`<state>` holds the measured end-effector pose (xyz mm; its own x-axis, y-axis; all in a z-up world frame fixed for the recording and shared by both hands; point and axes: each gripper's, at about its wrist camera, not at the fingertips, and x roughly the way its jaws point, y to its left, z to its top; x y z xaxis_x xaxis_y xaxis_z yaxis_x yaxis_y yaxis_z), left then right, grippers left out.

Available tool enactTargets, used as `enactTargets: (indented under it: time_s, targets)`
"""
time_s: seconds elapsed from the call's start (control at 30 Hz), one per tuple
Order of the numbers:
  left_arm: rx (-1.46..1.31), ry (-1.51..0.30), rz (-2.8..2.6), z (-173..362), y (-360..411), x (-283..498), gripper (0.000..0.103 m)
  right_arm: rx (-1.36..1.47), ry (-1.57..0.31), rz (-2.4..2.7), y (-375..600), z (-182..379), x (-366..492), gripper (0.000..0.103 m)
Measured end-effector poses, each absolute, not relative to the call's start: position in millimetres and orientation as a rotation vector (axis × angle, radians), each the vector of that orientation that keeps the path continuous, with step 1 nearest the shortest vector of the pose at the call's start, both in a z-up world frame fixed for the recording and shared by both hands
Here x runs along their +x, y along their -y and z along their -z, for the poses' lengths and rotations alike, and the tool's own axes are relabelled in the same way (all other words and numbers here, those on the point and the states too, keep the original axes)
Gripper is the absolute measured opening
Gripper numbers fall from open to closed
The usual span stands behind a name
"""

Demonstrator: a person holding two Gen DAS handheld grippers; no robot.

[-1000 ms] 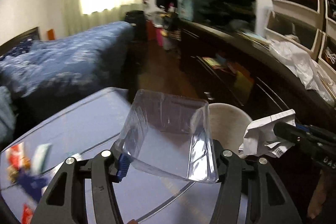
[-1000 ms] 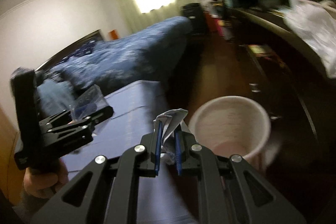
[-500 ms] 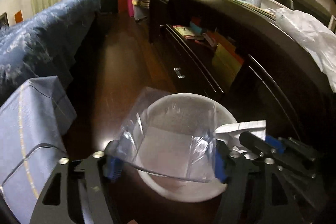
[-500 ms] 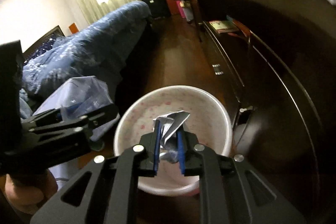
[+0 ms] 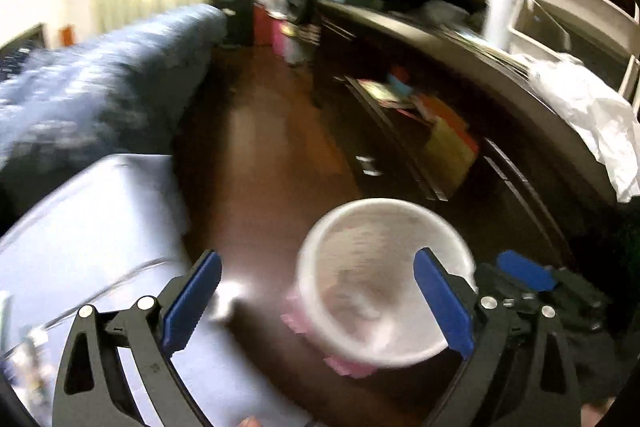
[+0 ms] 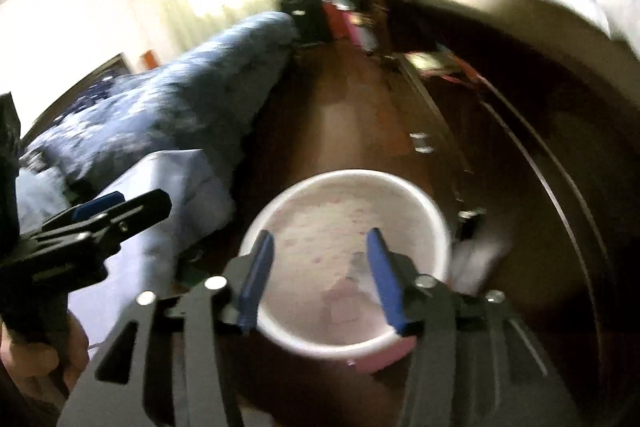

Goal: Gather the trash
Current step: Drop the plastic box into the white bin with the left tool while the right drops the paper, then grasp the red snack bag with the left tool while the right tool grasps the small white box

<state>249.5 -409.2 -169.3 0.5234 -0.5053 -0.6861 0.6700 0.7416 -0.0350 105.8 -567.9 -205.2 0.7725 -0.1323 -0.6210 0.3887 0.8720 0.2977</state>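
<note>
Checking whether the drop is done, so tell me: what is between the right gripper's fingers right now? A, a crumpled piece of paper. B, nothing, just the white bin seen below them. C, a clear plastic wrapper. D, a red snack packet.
B: the right gripper has its blue pads apart with nothing between them, its jaws having just been opening, and only the white bin shows below.

Our left gripper (image 5: 316, 301) has just been opening; its jaws now gape wide with nothing between them. Our right gripper (image 6: 320, 283) has just been opening too, jaws parted and empty, tilted downward.
</note>
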Motion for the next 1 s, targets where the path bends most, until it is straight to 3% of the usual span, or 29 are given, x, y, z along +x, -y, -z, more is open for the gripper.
enactTargets:
  time_s: [0.17,0.3,0.6,1.0]
  targets:
    - [0.227,-0.679,0.450,150.5,298.4,233.3,0.099,0.358,-0.607,0.112,499.5,174.9,104.5,0.071]
    - [0.187,-0.678,0.257,148.1,209.6,222.1,0.099,0.293,-0.611,-0.061,428.5,156.4,111.7,0.078]
    - [0.028,-0.761,-0.042,162.9,67.6,213.3,0.099,0.195,-0.669,-0.254,314.1,147.4,137.9,0.079]
    - [-0.095,-0.920,-0.137,208.1,37.5,251.2,0.099,0.051,-0.696,-0.309,226.3,148.7,195.2,0.079]
